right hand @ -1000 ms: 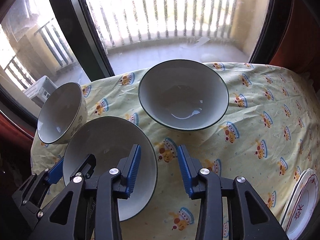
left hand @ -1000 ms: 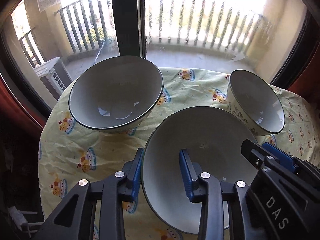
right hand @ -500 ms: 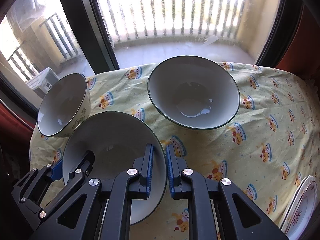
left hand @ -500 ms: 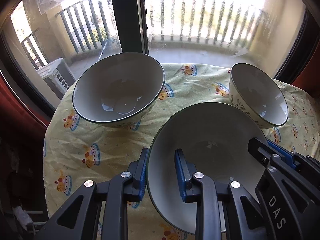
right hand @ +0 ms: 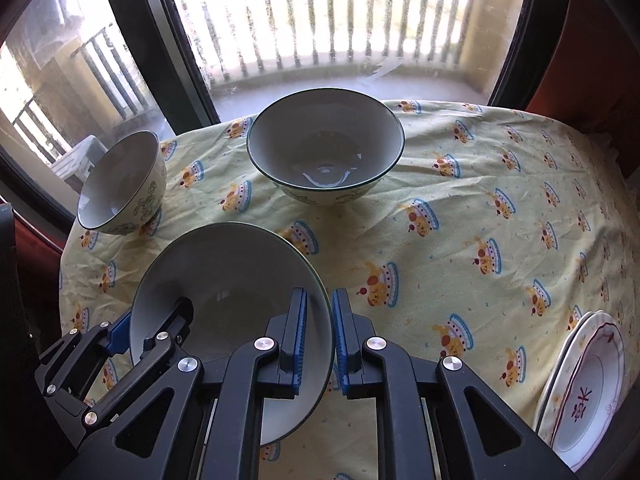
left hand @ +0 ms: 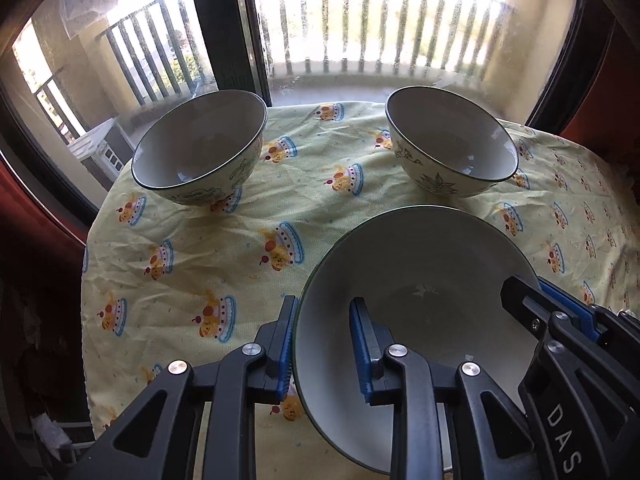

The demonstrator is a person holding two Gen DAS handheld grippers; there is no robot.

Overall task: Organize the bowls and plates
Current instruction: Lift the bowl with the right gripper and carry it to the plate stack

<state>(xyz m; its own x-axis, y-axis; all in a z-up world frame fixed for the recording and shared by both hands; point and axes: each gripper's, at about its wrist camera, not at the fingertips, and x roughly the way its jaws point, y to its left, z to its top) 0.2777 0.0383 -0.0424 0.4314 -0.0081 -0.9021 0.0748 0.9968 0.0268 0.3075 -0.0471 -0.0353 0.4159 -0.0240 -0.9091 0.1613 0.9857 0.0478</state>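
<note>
A large grey bowl with a dark rim [left hand: 420,280] [right hand: 224,276] is held tilted above the tablecloth by both grippers. My left gripper [left hand: 324,344] is shut on its left rim, one finger outside, one inside. My right gripper [right hand: 320,336] is shut on its right rim; it shows in the left wrist view at the bowl's right side [left hand: 560,320]. The left gripper shows in the right wrist view [right hand: 136,332]. Two more bowls stand on the table: a small floral bowl [left hand: 200,152] [right hand: 124,184] at far left and a wider bowl [left hand: 452,148] [right hand: 324,152] farther right.
The round table wears a yellow cake-print cloth [right hand: 460,232]. A white plate stack with red trim [right hand: 584,380] sits at the near right edge. A glass balcony door with a dark frame [left hand: 216,28] stands right behind the table.
Both grippers closed on the large bowl's rim and lifted it; the views rose and pulled back, so the other bowls look farther away.
</note>
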